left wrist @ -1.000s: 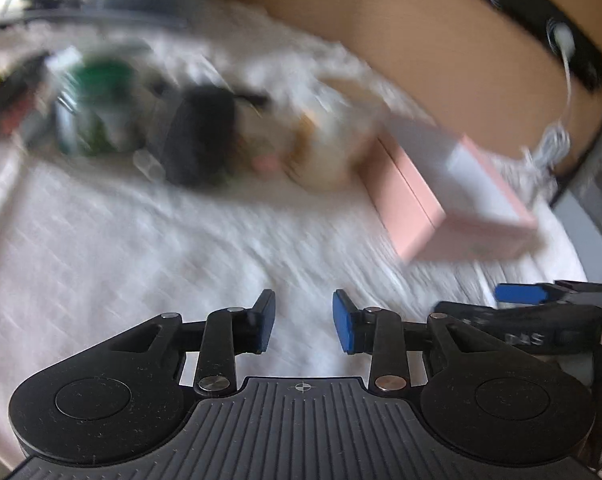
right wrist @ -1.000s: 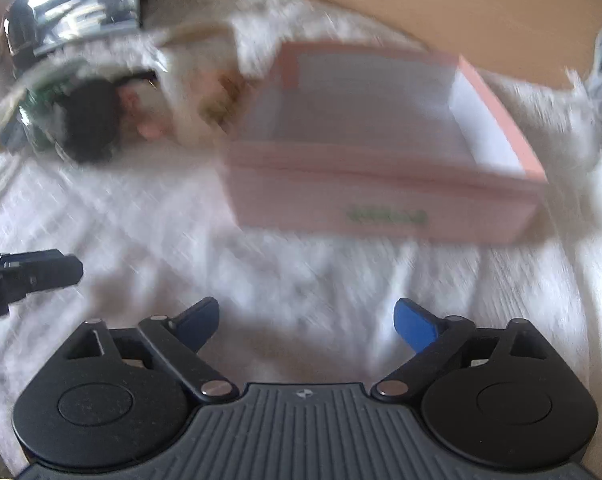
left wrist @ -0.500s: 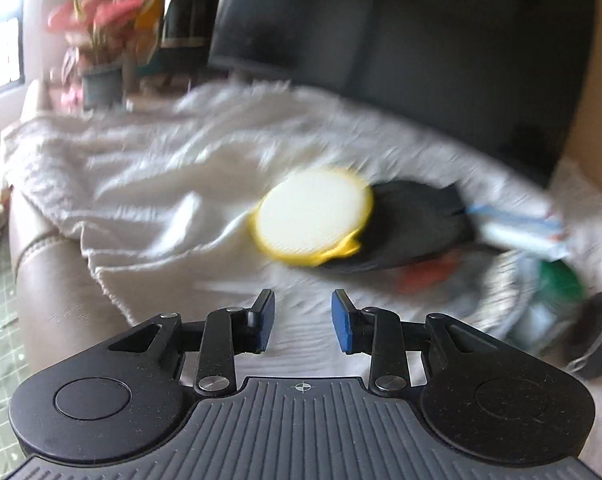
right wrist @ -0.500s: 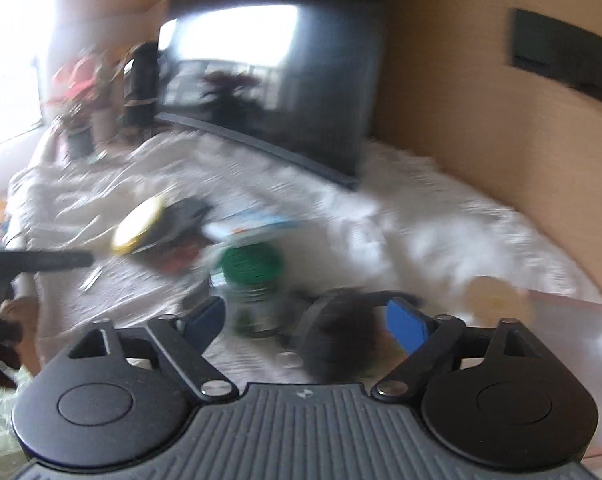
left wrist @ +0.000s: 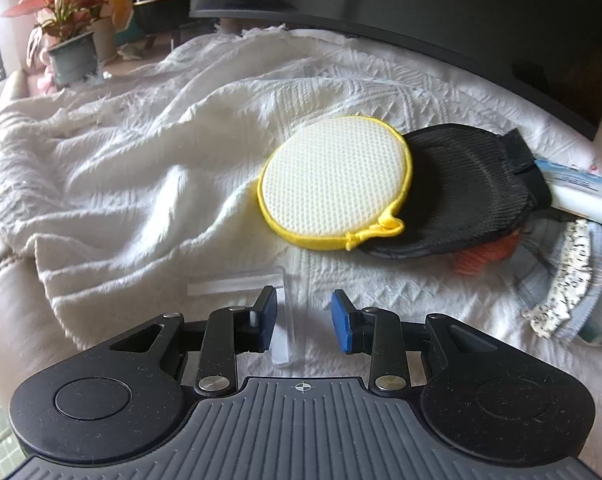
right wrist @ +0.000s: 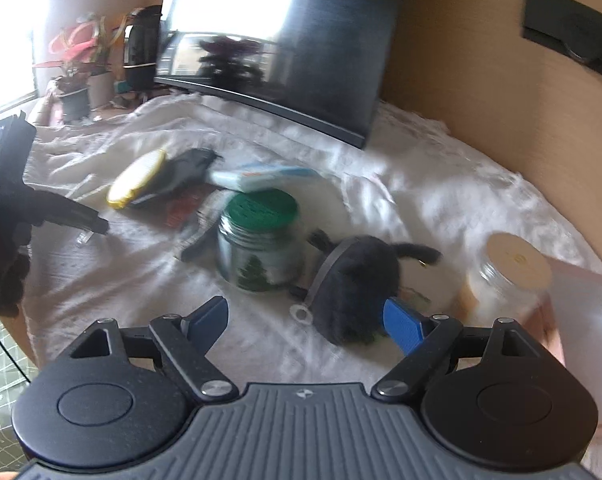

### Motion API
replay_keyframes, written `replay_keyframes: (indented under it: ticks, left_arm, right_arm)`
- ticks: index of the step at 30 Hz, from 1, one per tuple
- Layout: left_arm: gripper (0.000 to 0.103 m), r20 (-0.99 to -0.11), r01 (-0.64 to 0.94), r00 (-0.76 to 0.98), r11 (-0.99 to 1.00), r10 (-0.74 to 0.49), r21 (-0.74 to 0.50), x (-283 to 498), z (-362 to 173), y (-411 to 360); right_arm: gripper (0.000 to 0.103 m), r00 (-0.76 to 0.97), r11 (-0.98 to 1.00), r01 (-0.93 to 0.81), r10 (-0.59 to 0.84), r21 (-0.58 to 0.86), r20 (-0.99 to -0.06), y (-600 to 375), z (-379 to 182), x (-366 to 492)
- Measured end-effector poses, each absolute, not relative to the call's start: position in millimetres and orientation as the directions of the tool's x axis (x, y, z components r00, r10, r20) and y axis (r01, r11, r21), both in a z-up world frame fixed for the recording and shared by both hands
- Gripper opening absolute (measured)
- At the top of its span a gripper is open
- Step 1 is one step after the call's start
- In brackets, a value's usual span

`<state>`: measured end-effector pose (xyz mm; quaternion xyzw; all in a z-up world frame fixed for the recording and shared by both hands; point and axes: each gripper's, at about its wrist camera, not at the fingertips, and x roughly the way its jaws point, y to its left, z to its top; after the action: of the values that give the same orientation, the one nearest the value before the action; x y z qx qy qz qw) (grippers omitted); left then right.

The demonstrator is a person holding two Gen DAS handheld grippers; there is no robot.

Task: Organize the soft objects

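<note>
Two grippers are held apart and empty. Left gripper [left wrist: 304, 322], jaws narrowly parted, is aimed below the yellow-rimmed sponge [left wrist: 335, 186] at frame centre; right gripper [right wrist: 305, 320] has just been narrowing, with nothing clamped. Sponge rim is best pinched.

At the bottom of the frame the right gripper [right wrist: 303, 320] has its blue pads wide apart, with nothing pressed between them. Just above the right pad lies a dark furry toy [right wrist: 357, 276] on the white blanket [right wrist: 401, 200]. A jar with a green lid [right wrist: 259, 240] stands in the centre. A round yellow pad [right wrist: 137, 184] lies at centre left. The left gripper [right wrist: 97, 222] enters from the left edge.
</note>
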<state>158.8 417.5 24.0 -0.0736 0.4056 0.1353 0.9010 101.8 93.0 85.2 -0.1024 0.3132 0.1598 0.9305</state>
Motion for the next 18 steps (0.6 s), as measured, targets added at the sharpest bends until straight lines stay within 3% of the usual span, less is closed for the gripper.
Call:
replay_keyframes:
  ticks: [18]
  left_arm:
    - [0.028,-0.736,-0.368,0.629,0.93,0.251,0.003,159,23,417]
  right_arm:
    - [0.086,0.75,0.953,-0.293,0.178,-0.078,-0.637,46,72,82]
